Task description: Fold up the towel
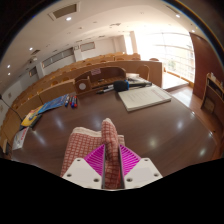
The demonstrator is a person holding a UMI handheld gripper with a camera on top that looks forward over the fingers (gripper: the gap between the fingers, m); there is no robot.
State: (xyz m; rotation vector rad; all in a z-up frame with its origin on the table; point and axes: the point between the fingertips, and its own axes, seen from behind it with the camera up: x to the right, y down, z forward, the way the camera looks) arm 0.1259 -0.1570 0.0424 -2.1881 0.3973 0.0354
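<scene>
Both hand-held gripper (109, 162) fingers on checked towel (92, 150).

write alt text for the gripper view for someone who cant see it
The claw is shut on a red checked towel, holding it up above a glossy brown floor. Beyond it, a pale flat mat lies on the floor in front of a long wooden counter in a large room.

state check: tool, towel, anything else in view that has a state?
tool: shut on checkered towel, pink pads pressing a fold
checkered towel: bunched, lifted off the floor, hanging from the tool
white mat: flat on the wooden floor, beyond the tool
wooden counter: items lying on top
</scene>
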